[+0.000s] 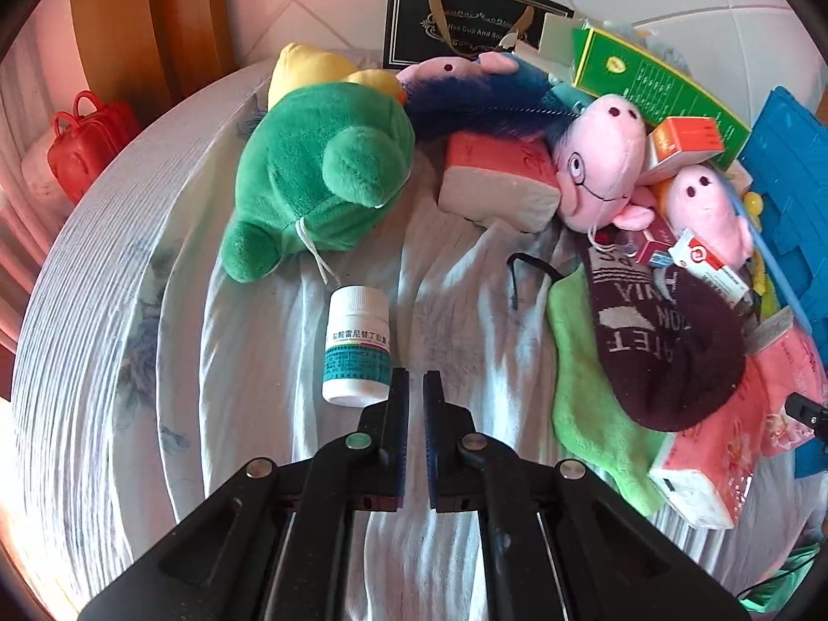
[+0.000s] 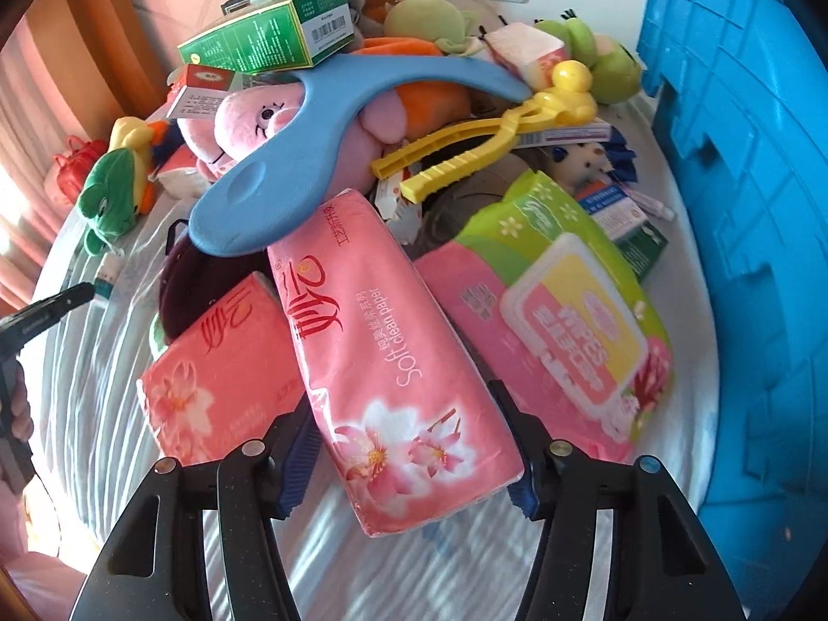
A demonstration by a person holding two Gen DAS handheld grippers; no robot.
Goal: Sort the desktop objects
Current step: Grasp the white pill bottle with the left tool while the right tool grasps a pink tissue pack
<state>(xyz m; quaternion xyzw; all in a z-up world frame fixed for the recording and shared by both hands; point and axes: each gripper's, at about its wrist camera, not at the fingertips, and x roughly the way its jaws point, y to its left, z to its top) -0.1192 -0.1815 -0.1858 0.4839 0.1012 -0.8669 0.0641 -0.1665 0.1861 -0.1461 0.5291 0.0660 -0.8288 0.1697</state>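
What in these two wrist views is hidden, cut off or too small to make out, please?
- Left wrist: white medicine bottle, label print too small to read.
- Left wrist: blue crate, cut off by the right edge.
- Right wrist: dark sock, mostly hidden under the blue scoop and pink tissue pack.

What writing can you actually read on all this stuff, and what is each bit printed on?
"Soft clean paper": on the pink tissue pack between the right gripper's jaws.
"WIPES": on the lid of the green wipes pack.
"...ffee Cup And S...": gold lettering on the black gift bag, partly hidden.
Upside-down white letters on the dark sock: only fragments, no whole word.
White pill bottle: Chinese label, too small to read.
Green box: barcode and print too small.
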